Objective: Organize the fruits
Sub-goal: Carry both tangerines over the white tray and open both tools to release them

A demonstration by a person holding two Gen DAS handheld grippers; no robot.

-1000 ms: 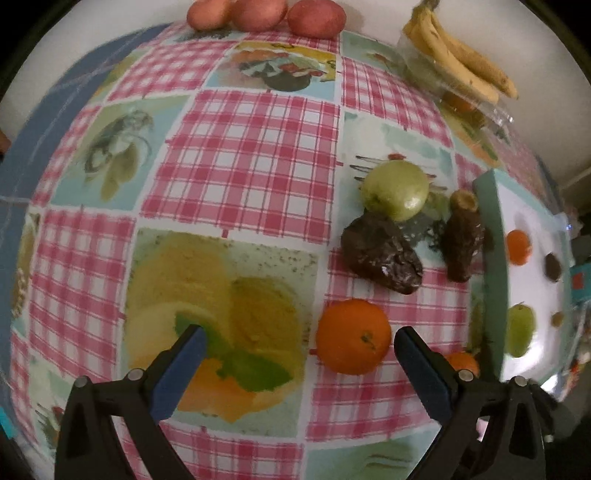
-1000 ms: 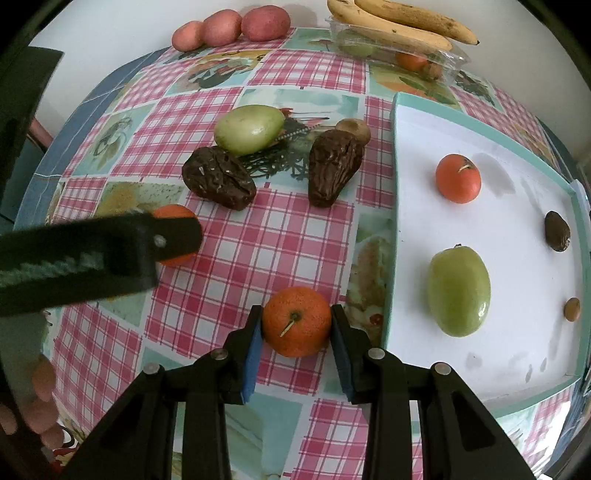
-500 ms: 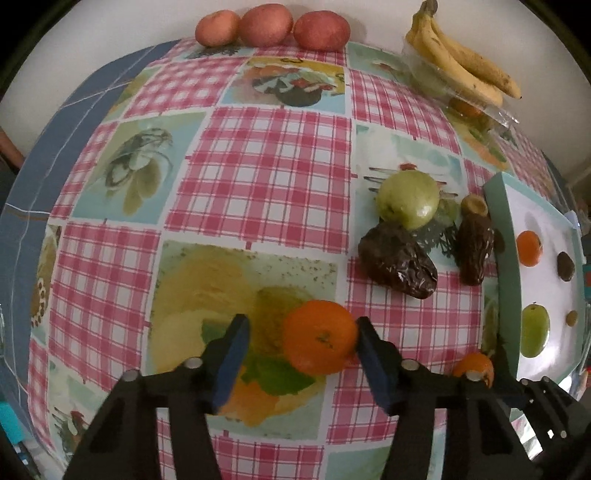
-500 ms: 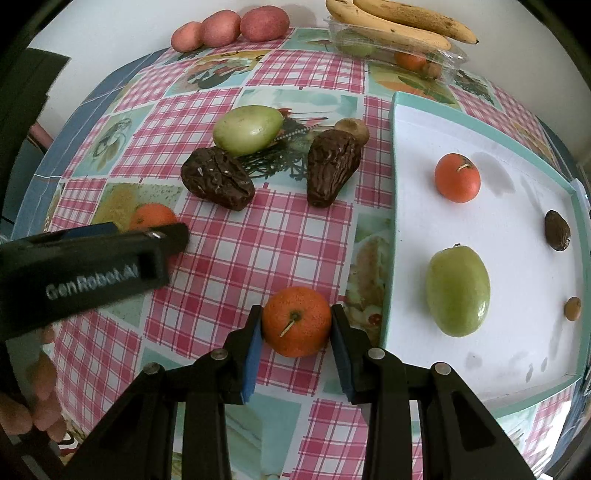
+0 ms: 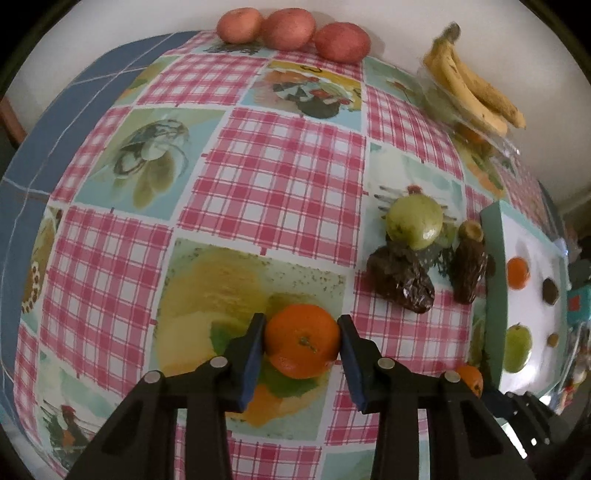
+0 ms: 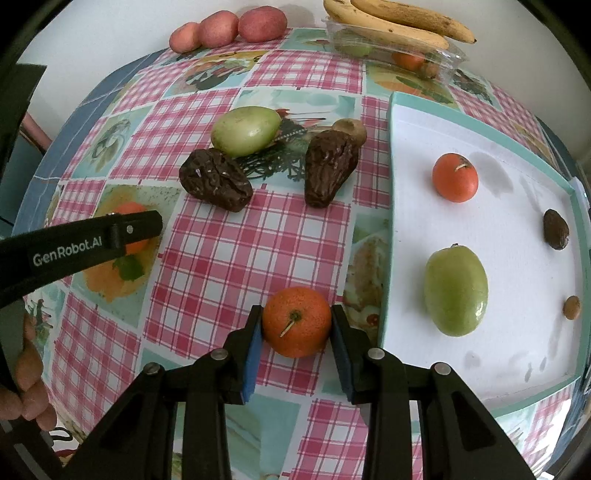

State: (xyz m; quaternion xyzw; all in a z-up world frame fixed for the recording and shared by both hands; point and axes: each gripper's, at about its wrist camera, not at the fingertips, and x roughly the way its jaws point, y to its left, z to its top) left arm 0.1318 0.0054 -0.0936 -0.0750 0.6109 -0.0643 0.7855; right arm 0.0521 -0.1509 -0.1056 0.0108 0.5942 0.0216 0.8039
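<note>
**Home dining table**

Looks domestic: checked oilcloth (image 6: 255, 258) printed with food pictures, bananas (image 6: 399, 22) on a clear punnet (image 6: 443, 61), potatoes (image 6: 229, 27) against a plain white wall (image 6: 92, 55), tray (image 6: 480, 122) of fruit.

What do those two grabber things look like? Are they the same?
Yes, they match. The left gripper and right gripper are black plastic with flat blue pads on two fingers and round silver bolts. The left one's side reads "GenRobot.AI" in white. Bare fingers hold it.
</note>
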